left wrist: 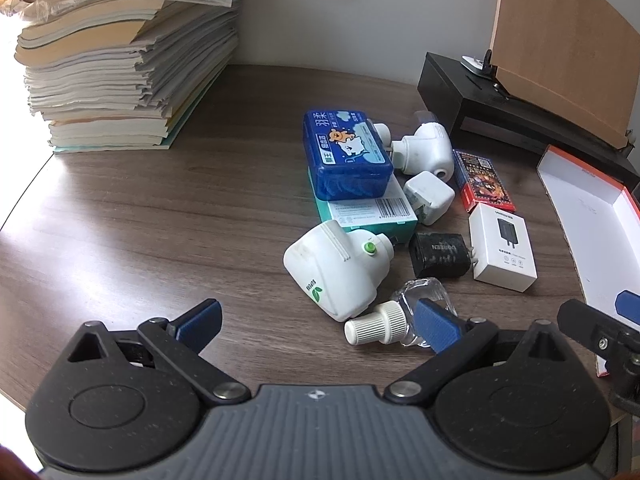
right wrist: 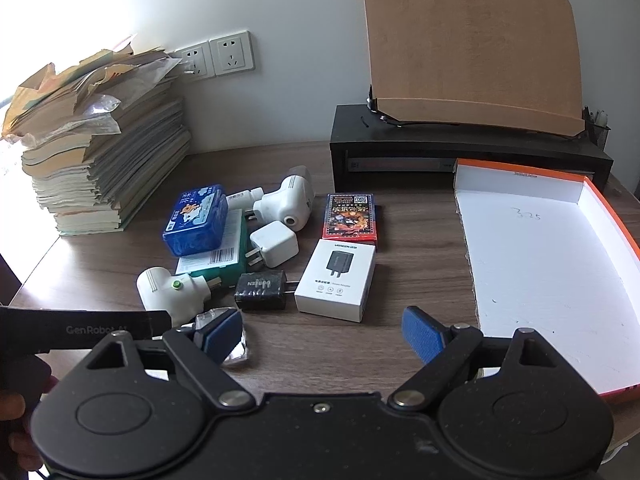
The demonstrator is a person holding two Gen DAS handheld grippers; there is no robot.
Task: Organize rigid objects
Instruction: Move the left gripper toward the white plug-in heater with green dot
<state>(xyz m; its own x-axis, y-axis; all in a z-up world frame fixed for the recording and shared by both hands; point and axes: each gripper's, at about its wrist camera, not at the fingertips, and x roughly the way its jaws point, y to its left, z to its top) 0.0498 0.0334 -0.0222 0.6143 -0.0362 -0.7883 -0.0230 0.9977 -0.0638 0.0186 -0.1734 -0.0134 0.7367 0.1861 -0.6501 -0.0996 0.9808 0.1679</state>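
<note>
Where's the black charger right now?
The black charger lies on the wooden table, mid-cluster in both wrist views, between the white charger box and the white plug-in device.

Black charger (left wrist: 439,255): "UGREEN" in grey. White charger box (right wrist: 337,276): "UGREEN" along top edge, small print unreadable. White plug-in unit (left wrist: 338,270): "SUPERB" (uncertain) beside green leaf mark. Orange-rimmed tray (right wrist: 560,248): handwritten "325". Left gripper (right wrist: 86,330) body: "GenRobot".

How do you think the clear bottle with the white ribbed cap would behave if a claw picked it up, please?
The clear bottle looks hard and glossy, so it may slip between the pads. Lying on its side by the left claw, it could pivot or skid when nudged. It appears empty, so it is probably light.
</note>
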